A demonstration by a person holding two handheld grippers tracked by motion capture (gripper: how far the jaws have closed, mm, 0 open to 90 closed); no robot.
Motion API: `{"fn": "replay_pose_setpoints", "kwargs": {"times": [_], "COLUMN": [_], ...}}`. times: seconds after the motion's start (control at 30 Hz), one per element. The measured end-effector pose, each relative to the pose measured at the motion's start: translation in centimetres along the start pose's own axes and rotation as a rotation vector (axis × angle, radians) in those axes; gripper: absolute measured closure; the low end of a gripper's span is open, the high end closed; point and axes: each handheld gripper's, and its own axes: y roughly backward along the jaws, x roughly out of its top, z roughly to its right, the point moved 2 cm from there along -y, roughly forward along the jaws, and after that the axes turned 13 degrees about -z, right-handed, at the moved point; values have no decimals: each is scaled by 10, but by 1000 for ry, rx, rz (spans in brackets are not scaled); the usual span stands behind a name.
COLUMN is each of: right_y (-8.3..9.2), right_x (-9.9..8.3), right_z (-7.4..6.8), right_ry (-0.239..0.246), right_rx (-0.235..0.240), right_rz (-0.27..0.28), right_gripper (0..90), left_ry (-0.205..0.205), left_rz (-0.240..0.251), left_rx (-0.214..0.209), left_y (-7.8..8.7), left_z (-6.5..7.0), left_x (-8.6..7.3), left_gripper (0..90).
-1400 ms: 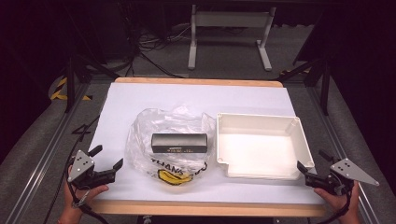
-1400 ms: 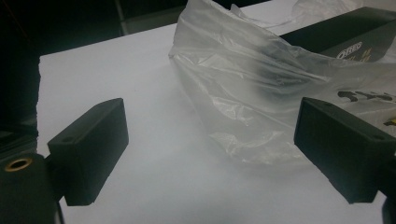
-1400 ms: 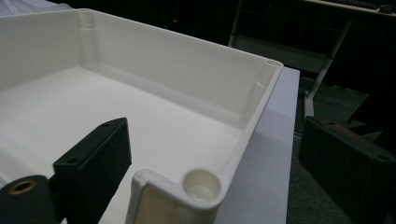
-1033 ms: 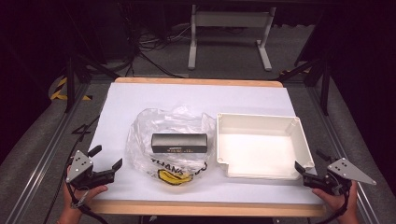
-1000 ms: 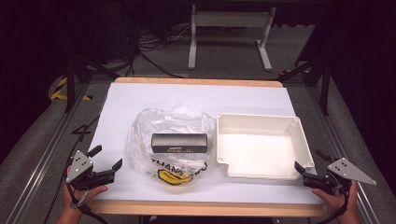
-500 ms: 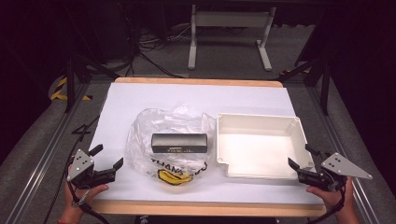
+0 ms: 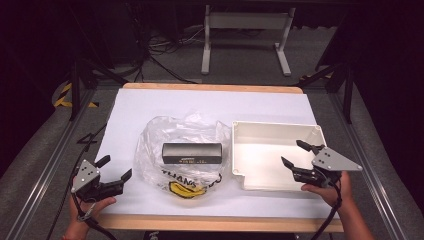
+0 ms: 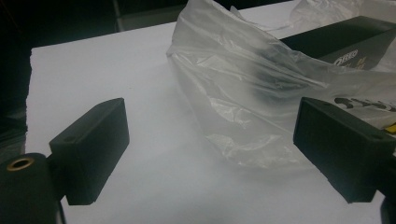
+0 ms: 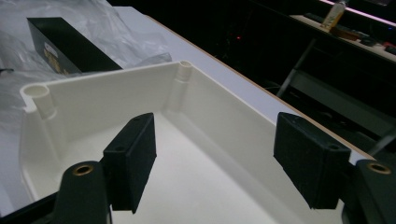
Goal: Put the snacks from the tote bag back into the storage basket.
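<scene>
A black oblong box (image 7: 192,152) lies on a crumpled clear plastic bag (image 7: 167,131) printed with yellow and black, at the middle of the white table. Right of the bag stands an empty white tray (image 7: 276,125). My left gripper (image 7: 116,167) hovers open near the front left, just left of the bag. In the left gripper view its jaws (image 8: 215,144) frame the bag's edge (image 8: 243,84), with the box (image 8: 348,39) beyond. My right gripper (image 7: 292,153) is open over the tray's front right part. In the right gripper view its gripper (image 9: 219,158) looks into the tray (image 9: 107,93) toward the box (image 9: 65,44).
The white sheet (image 7: 210,102) covers a wooden-edged table (image 7: 215,223). Metal rails (image 7: 45,170) run along both sides. A grey stand (image 7: 245,35) and cables lie on the dark floor behind.
My right gripper has moved left and away from the table's front right corner, now over the tray. The left gripper, bag and box have stayed put.
</scene>
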Motion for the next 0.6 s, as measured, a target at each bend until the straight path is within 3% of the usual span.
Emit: {"fn": "replay_pose_setpoints", "kwargs": {"times": [0.27, 0.4, 0.6], "right_y": [-27, -47, -70], "right_x": [29, 48, 74], "right_z": [-8, -11, -17], "right_ry": [38, 62, 126], "right_rx": [69, 154, 245], "right_rz": [-6, -37, -75], "right_gripper": [293, 265, 265], "left_ry": [-6, -19, -25], "left_rz": [7, -6, -9], "left_rx": [-20, -31, -33], "left_y": [3, 2, -1], "left_z": [2, 5, 7], "left_x": [0, 1, 1], "left_gripper": [114, 115, 115]}}
